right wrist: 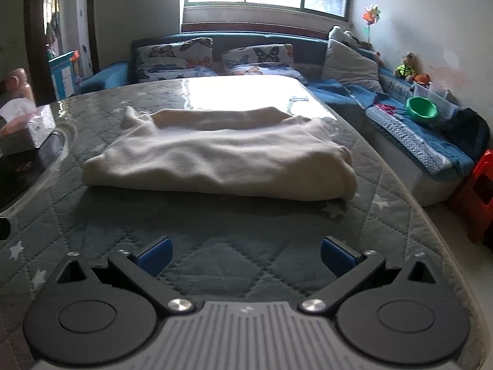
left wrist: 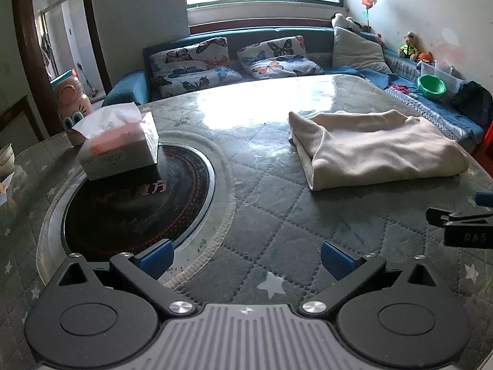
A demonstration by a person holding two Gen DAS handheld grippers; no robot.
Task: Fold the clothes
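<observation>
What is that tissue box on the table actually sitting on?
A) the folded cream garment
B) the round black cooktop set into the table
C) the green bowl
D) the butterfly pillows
B: in the left wrist view the tissue box stands on the far edge of the round black cooktop sunk into the quilted table, well apart from the folded cream garment.
</observation>
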